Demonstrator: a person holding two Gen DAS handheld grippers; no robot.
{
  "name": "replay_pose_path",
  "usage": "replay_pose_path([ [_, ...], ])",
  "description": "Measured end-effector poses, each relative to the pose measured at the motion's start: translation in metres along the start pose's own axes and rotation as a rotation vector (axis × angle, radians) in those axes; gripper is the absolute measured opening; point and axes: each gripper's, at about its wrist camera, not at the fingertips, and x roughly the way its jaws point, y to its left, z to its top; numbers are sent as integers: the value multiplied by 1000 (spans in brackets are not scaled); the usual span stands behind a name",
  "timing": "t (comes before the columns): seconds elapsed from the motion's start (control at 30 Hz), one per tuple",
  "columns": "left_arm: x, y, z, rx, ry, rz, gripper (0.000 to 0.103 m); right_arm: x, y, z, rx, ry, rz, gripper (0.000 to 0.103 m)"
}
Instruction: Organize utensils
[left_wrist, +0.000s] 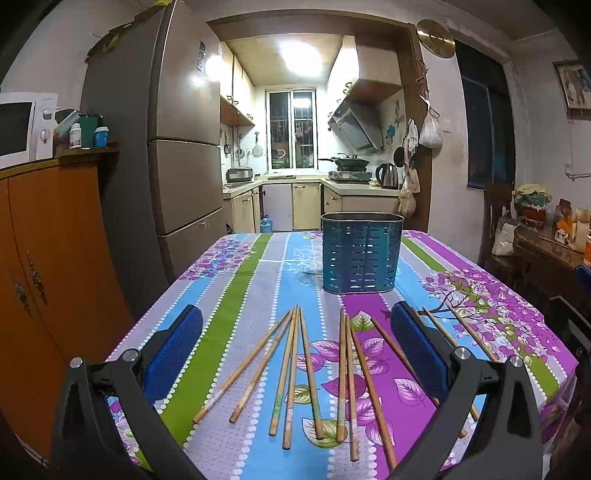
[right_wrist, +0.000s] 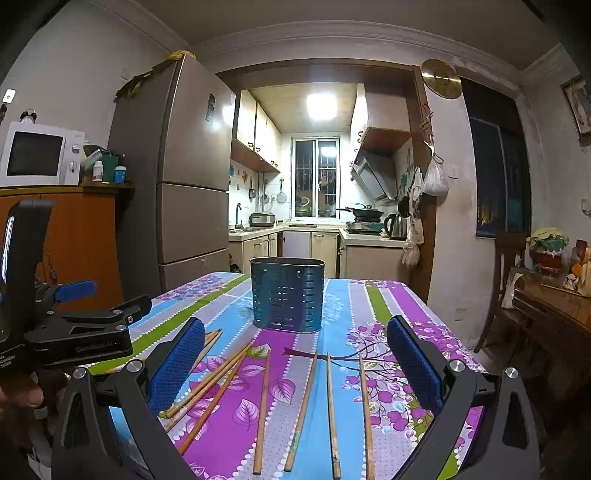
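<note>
Several wooden chopsticks (left_wrist: 291, 373) lie spread on the flowered tablecloth (left_wrist: 236, 280), also in the right wrist view (right_wrist: 263, 410). A blue perforated utensil holder (left_wrist: 361, 253) stands upright and looks empty behind them; it also shows in the right wrist view (right_wrist: 287, 293). My left gripper (left_wrist: 295, 347) is open and empty, hovering above the chopsticks. My right gripper (right_wrist: 295, 362) is open and empty above the right-hand chopsticks. The left gripper's body (right_wrist: 74, 332) shows at the left of the right wrist view.
A fridge (left_wrist: 177, 147) and an orange cabinet (left_wrist: 48, 258) with a microwave (left_wrist: 22, 125) stand to the left. A wooden chair (right_wrist: 506, 280) and a side table (right_wrist: 554, 306) stand to the right. The kitchen lies beyond the table's far edge.
</note>
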Motion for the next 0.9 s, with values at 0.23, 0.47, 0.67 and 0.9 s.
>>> replay_pose_path([
  [0.23, -4, 0, -1, -7, -30, -19, 98, -1, 1, 1, 4, -29, 3, 98],
  [0.47, -21, -3, -2, -11, -150, -38, 98, -1, 0, -5, 5, -53, -3, 98],
  [0.67, -22, -2, 0, -18, -164, -39, 98, -1, 0, -5, 3, -53, -3, 98],
  [0.9, -20, -2, -1, -14, -155, -42, 98, 0, 1, -8, -5, -48, 4, 98],
])
